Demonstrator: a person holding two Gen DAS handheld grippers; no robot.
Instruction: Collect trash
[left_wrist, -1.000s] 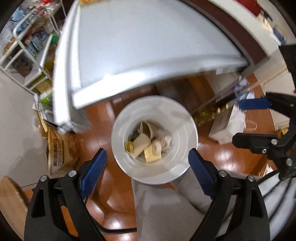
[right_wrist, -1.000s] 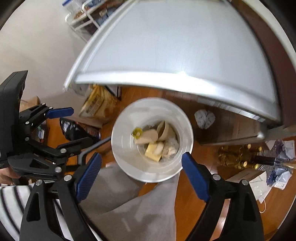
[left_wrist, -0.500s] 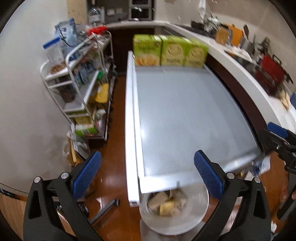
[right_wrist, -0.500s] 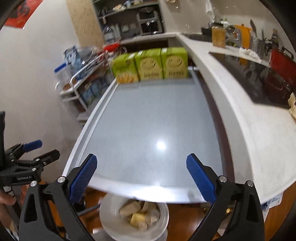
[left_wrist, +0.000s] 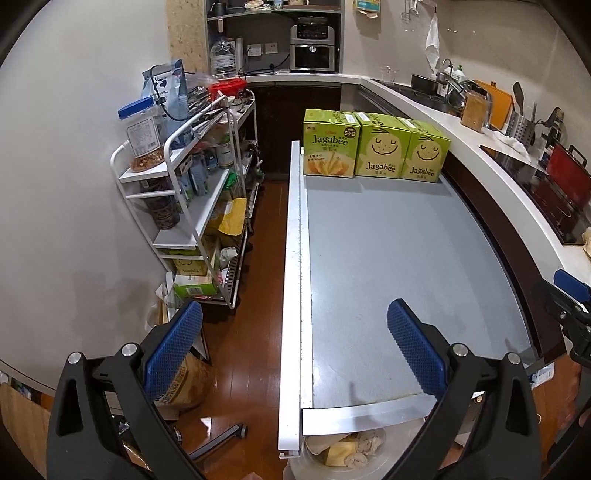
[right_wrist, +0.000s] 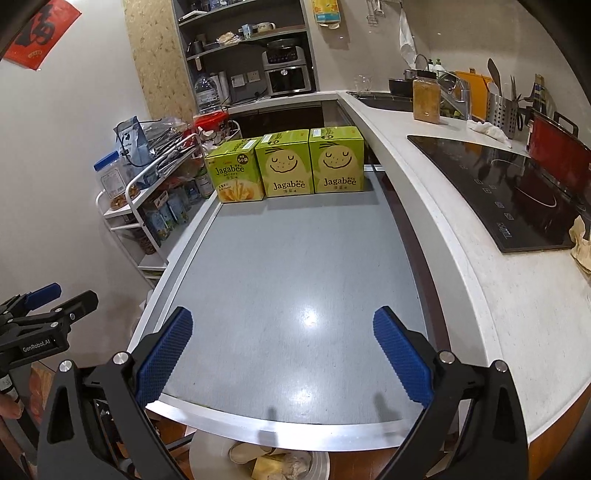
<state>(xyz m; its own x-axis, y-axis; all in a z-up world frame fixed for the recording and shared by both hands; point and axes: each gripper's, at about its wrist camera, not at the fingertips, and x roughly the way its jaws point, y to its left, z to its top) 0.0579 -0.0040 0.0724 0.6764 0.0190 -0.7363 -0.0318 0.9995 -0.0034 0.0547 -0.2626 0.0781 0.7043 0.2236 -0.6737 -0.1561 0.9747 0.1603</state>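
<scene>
1. Both cameras have swung up since a second ago, when they looked straight down into the trash bin; now they take in the grey table and the kitchen beyond, and EARLIER views of the bin's full mouth have shrunk to a sliver.

2. Left wrist view: my left gripper (left_wrist: 295, 347) hangs over the table's (left_wrist: 388, 258) near edge, jaws spread wide, nothing between the blue pads. The bin (left_wrist: 343, 454) sits on the floor just below that edge, scraps of paper and wrappers lying inside. Three green snack boxes (left_wrist: 373, 149) line the far end; the grey surface between shows no litter I can make out.

3. Right wrist view: my right gripper (right_wrist: 282, 354) is also held wide and empty above the table (right_wrist: 295, 258). The bin (right_wrist: 258, 461) peeks out under the rim, its load visible. A crumpled yellowish scrap (right_wrist: 581, 243) rests on the white counter (right_wrist: 480, 280) beside the black cooktop (right_wrist: 509, 192).

4. Progress, as I judge it: the table looks cleared and the bin holds the haul. What may remain is that counter scrap, if it counts as trash.
</scene>
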